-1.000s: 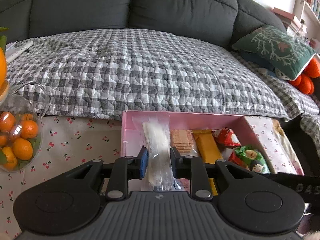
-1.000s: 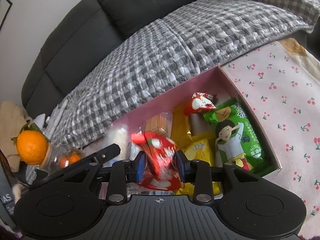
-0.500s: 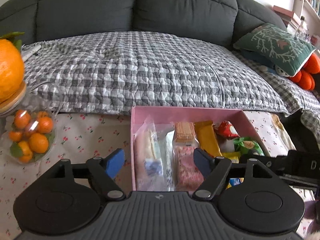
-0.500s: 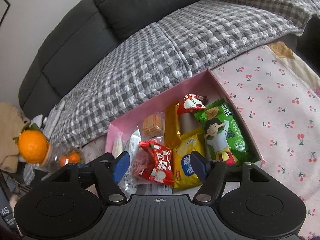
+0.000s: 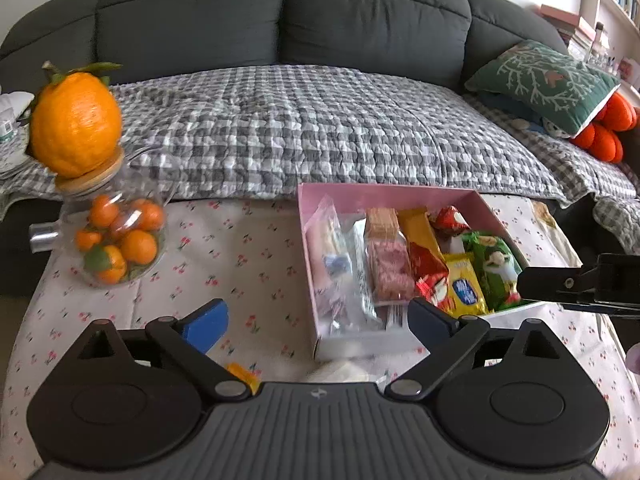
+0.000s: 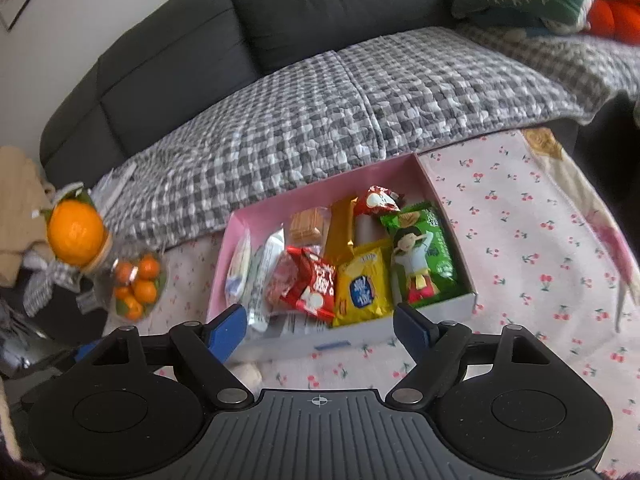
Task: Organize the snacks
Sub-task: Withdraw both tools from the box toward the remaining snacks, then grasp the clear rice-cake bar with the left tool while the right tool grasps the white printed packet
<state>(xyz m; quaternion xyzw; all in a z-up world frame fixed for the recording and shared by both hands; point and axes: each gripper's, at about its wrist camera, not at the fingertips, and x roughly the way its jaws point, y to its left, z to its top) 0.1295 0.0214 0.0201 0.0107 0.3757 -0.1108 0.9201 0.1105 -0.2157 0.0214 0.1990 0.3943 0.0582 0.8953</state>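
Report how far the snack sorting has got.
Done: wrapped snacks lie side by side in the pink cardboard box, including the red packet and clear-wrapped bar. In hand: nothing; left gripper and right gripper are opening, empty. Left: an orange-yellow wrapper outside the box.

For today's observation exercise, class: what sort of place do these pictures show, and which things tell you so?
Most likely a home living room: a dark sofa under a checked quilt, a green cushion, and a low table with a cherry-print cloth.
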